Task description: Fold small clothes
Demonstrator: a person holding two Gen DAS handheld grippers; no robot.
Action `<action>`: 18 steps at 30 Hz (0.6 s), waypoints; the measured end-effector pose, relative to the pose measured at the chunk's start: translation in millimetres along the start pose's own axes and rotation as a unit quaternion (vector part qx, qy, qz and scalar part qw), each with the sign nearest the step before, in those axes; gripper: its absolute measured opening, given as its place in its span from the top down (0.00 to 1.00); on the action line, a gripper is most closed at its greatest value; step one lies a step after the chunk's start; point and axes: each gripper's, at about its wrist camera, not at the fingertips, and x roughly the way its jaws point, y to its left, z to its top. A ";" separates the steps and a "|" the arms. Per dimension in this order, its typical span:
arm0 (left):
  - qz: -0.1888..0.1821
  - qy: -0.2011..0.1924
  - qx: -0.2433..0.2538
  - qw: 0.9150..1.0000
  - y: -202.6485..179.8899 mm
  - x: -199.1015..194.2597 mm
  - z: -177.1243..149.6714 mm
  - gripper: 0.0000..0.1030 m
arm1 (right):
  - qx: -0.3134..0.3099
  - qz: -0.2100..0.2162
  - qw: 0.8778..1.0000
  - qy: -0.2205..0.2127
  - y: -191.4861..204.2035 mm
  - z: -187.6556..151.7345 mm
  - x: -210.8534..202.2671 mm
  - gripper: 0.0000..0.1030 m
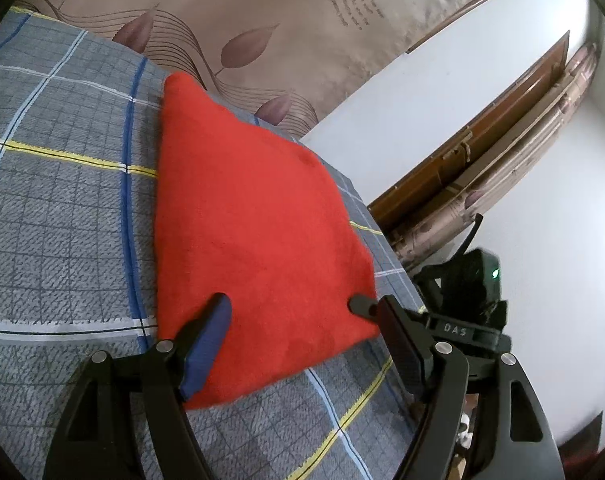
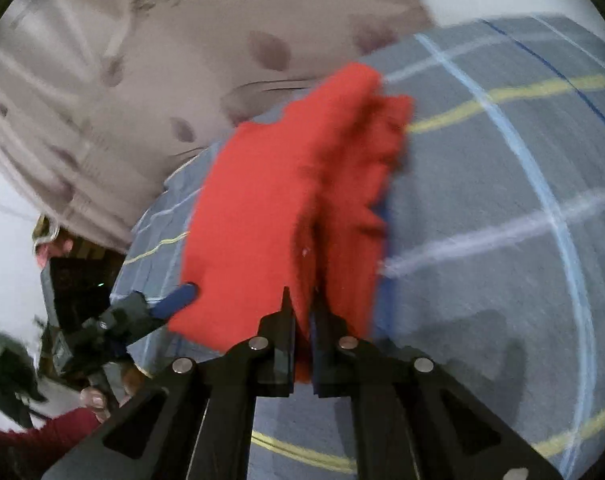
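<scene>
The red cloth [image 1: 254, 216] is lying on the grey plaid bedspread [image 1: 62, 220]; the right gripper [image 2: 302, 312], coming in from six o'clock, is pinching its lifted edge with jaws closed; the left gripper [image 1: 298, 304] is resting over the cloth's near end, jaws standing wide, gripping nothing.

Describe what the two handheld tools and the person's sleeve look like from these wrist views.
Both are black, skeletal frames with triangular cut-outs and silver pivot pins. The left tool has one blue-padded finger and one dark-padded finger. The right tool has black fingers; its pads are hard to make out. A black unit on it carries the letters "DAS" and a green light. A dark red sleeve shows beside the left tool.
</scene>
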 end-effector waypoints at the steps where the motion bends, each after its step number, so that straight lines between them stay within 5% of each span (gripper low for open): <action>1: 0.000 0.001 0.000 1.000 0.1 0.3 0.1 0.26 | 0.011 0.005 1.000 0.001 -7.1 -2.8 -2.3 0.95; 7: 0.004 0.001 0.002 1.000 0.2 0.4 -0.3 0.26 | 0.012 0.019 1.000 0.019 -6.7 2.1 2.9 0.90; 14: 0.001 0.003 0.003 1.000 0.0 2.0 -0.2 0.24 | -0.019 0.011 0.997 -0.079 15.8 24.3 -44.5 0.89; 18: 0.002 0.003 0.004 1.000 -0.3 2.1 -0.1 0.23 | -0.078 0.012 0.994 -0.077 54.8 45.7 -34.7 0.89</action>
